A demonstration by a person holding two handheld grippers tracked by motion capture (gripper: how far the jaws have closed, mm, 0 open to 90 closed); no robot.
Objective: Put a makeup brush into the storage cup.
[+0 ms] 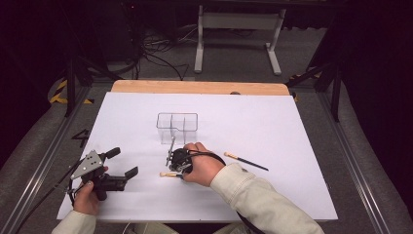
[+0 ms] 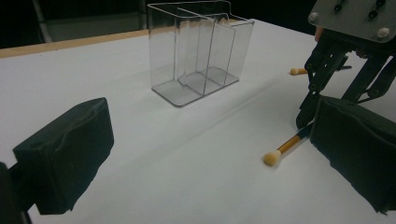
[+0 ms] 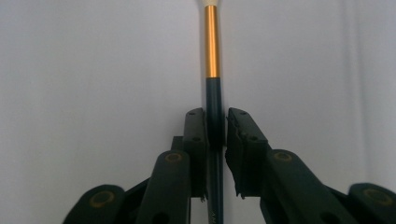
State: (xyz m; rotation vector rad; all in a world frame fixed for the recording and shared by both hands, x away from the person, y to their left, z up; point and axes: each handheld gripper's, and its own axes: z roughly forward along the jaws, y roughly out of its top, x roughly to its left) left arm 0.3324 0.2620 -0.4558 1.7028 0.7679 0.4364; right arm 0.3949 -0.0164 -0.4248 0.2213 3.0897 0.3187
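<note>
Two brushes lay on the white counter (image 1: 292, 146). My right tool (image 3: 217, 128) had its jaws nearly closed around the dark handle of the near brush (image 3: 212, 51), pads pressing or almost pressing it; gold ferrule and pale tip ran straight ahead of the jaws, low on the counter. The second brush (image 1: 246, 161) lay off to that tool's right, apart. My left tool (image 2: 205, 154) hung wide open, holding nothing. The clear divided organizer (image 1: 177, 127) stood just beyond the right tool. Judgement: squeeze firm on the handle, lift level, tip the brush upright before lowering into a compartment; a loose pinch risked it swivelling.
</note>
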